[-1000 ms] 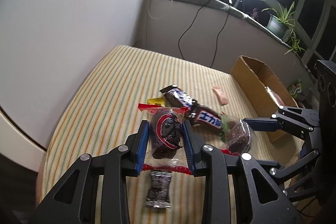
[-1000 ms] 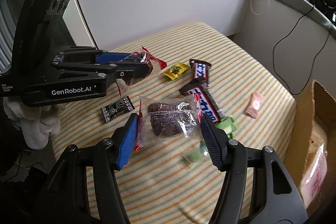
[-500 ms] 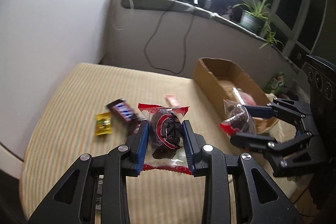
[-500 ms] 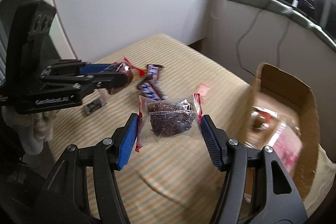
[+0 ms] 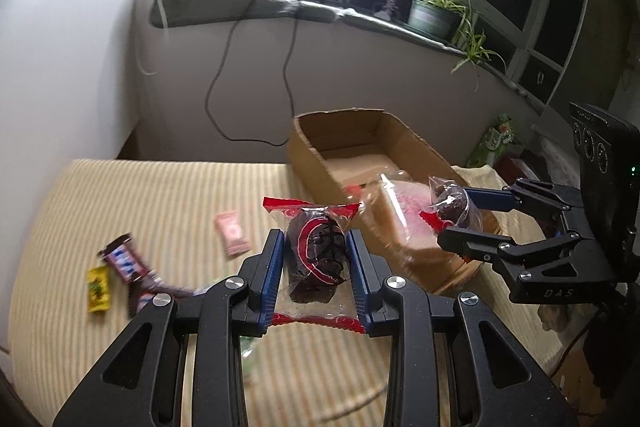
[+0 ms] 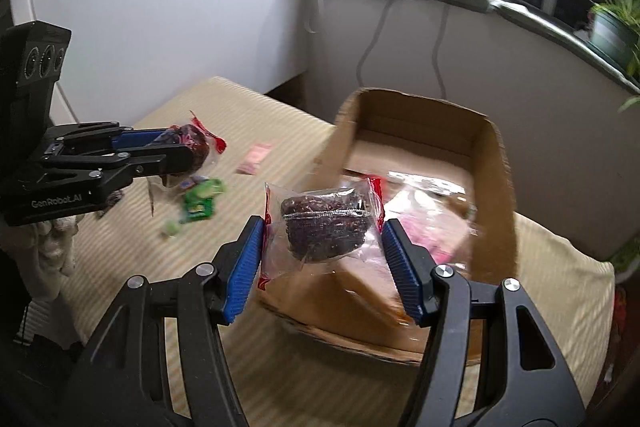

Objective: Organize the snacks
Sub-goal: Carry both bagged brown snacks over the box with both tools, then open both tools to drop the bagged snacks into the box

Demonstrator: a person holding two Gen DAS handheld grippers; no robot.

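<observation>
Your left claw (image 5: 316, 267) grips a clear red-edged packet of dark cake (image 5: 314, 259); your right claw (image 6: 322, 251) holds a similar clear-wrapped dark cake (image 6: 324, 227) over the open brown cardboard box (image 6: 492, 163).

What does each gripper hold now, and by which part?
The left gripper holds a wrapped dark snack by its two long sides. The right gripper holds a second snack packet by the clear wrapper's side edges.
</observation>
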